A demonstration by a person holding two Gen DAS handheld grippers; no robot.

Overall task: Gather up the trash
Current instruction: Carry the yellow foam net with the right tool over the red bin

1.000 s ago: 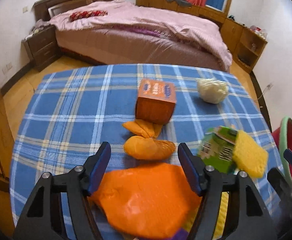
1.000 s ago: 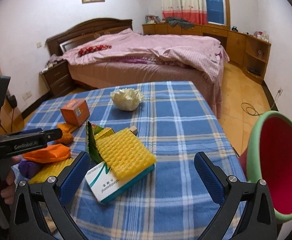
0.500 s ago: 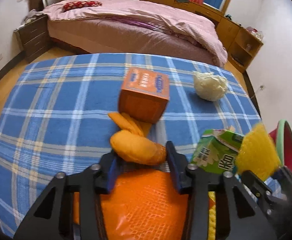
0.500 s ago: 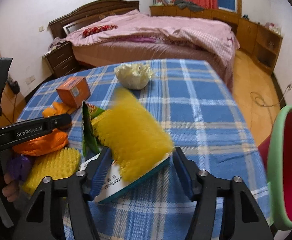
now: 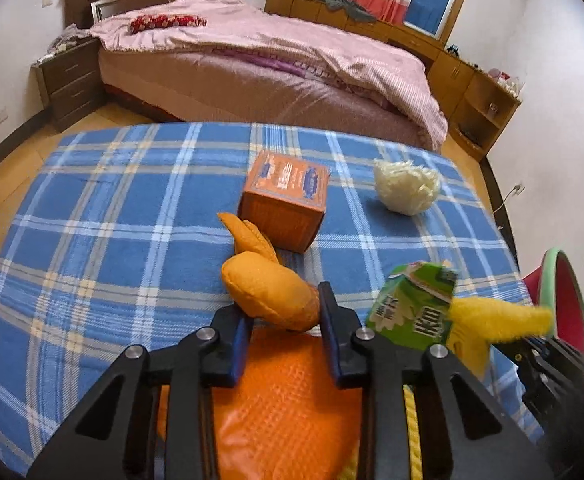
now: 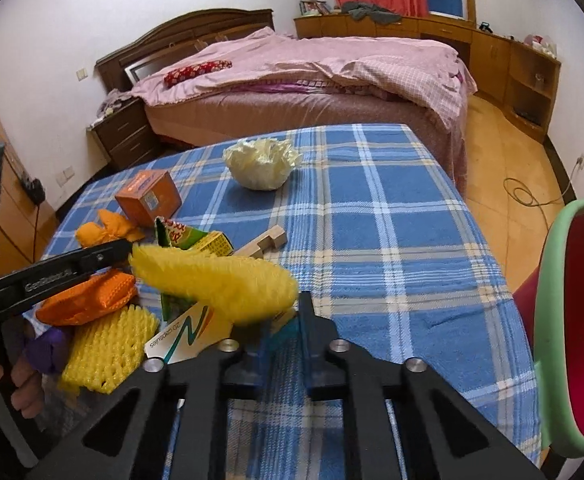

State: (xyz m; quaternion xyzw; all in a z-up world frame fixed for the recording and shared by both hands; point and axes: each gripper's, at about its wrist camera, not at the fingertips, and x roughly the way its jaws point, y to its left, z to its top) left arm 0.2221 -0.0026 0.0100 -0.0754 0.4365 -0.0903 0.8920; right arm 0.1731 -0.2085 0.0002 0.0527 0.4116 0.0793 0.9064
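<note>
1. The right gripper (image 6: 280, 320) sits low in the middle of its view with its jaws pressed almost together, pinching the near end of a yellow foam net (image 6: 216, 284). The net lifts off to the left as a soft, ribbed tube, probably held by its end so it can swing over to the bin.
2. The left gripper (image 5: 284, 320) is low in the middle of its own view. Its jaws are closing, with an orange foam sleeve (image 5: 288, 400) between them, and the pads look to be on it already. The sleeve is squashy and waffle-textured, so it needs a narrow grip.
3. Just past the left fingertips lies an orange peel (image 5: 268, 288), curved and pebbly, with a second piece beyond it.
4. A green drink carton (image 5: 412, 312), crumpled at the top, stands to the right in the left view.
5. Under the lifted net a flat white pill box (image 6: 184, 336) and another yellow net (image 6: 108, 344) lie on the blue plaid tablecloth (image 6: 372, 208).
6. Farther up the frame are an orange cardboard box (image 5: 284, 200) and a crumpled cream wrapper (image 5: 408, 192).
7. A bin (image 6: 572, 320) with a green rim and red inside stands at the right edge, off the table, likely the goal.
</note>
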